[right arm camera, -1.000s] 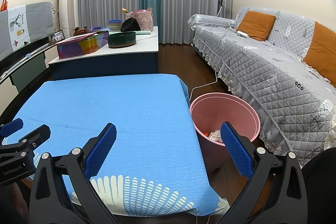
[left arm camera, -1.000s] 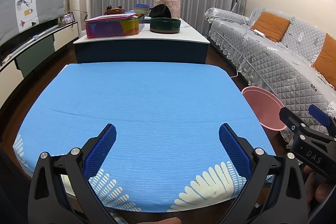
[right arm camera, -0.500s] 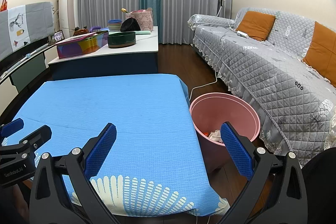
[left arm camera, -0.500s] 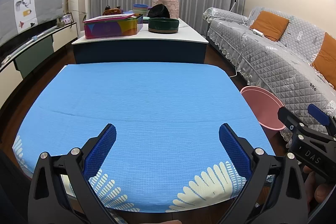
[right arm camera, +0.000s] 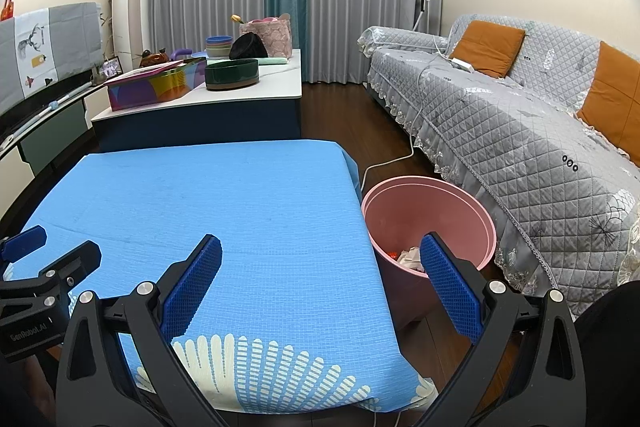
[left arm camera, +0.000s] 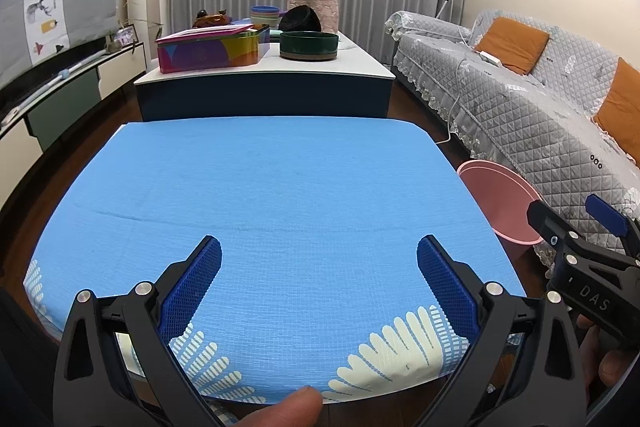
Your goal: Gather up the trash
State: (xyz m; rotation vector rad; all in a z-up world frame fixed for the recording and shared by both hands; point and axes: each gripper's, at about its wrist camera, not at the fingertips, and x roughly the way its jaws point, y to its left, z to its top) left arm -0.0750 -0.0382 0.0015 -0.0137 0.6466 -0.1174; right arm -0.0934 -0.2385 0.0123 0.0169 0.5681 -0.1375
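A pink bin [right arm camera: 430,211] stands on the floor at the right side of the blue-clothed table [right arm camera: 208,195]; it holds white and orange trash [right arm camera: 408,256] at its bottom. The bin also shows in the left wrist view [left arm camera: 500,195]. My left gripper [left arm camera: 320,275] is open and empty over the table's near edge. My right gripper [right arm camera: 320,275] is open and empty, its left finger over the table's right part and its right finger in front of the bin. No trash shows on the blue cloth [left arm camera: 272,203].
A grey quilted sofa [right arm camera: 520,131] with orange cushions runs along the right, close behind the bin. A white-topped low table [left arm camera: 264,67] beyond holds a colourful tin [left arm camera: 212,49], a dark green bowl [left arm camera: 309,45] and baskets. A white cable [right arm camera: 390,161] lies on the floor.
The left wrist view has shifted slightly; a fingertip now shows at its bottom edge. Both grippers stay open and nearly still.
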